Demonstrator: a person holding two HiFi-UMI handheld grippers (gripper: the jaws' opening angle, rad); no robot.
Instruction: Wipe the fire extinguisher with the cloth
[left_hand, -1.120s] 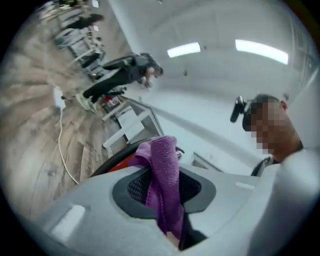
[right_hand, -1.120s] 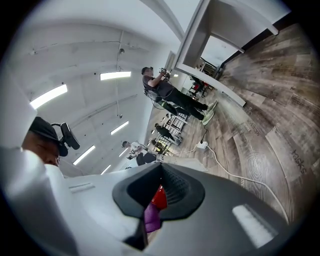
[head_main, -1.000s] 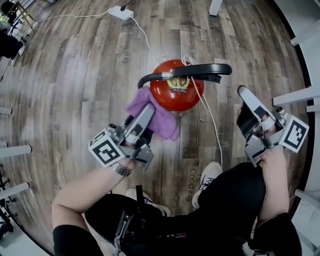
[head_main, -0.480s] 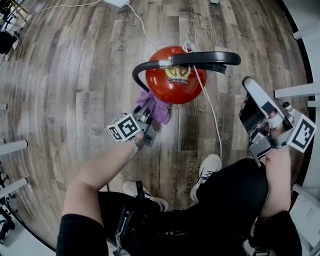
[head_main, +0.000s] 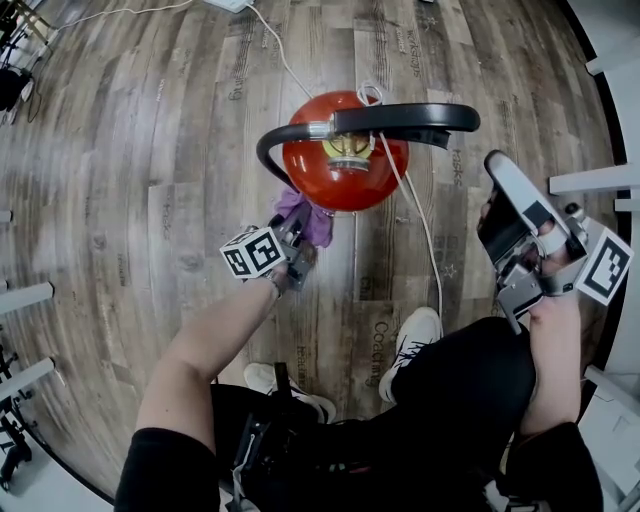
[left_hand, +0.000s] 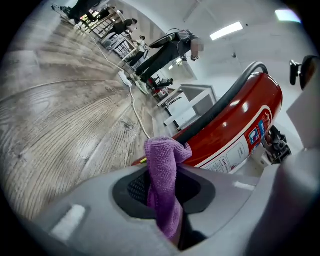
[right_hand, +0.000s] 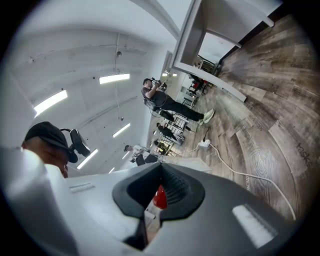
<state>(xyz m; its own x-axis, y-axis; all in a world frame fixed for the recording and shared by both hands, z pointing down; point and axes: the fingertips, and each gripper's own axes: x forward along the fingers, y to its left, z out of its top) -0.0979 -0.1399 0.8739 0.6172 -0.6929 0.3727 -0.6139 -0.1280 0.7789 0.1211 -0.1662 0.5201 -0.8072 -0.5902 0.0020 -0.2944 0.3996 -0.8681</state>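
Note:
The red fire extinguisher (head_main: 345, 175) stands upright on the wood floor, with its black hose (head_main: 285, 137) and black handle (head_main: 400, 117) on top. My left gripper (head_main: 298, 216) is low against the near-left side of the extinguisher (left_hand: 235, 130), shut on the purple cloth (head_main: 314, 226). The cloth (left_hand: 162, 175) sticks out past the jaws and touches the red body. The jaws have just tightened slightly on it. My right gripper (head_main: 494, 172) hangs to the right of the extinguisher, apart from it, shut on nothing. A red sliver of the extinguisher (right_hand: 160, 198) shows behind its jaws (right_hand: 161, 167).
A white cable (head_main: 415, 225) runs across the floor past the extinguisher towards a power strip (head_main: 228, 4). The person's shoe (head_main: 412, 350) and knees are just below. White furniture legs stand at the right (head_main: 590, 180) and left (head_main: 25, 296) edges.
My left gripper has slid down the extinguisher's side with the cloth, from near the top to low on the body. The right gripper has stayed where it was.

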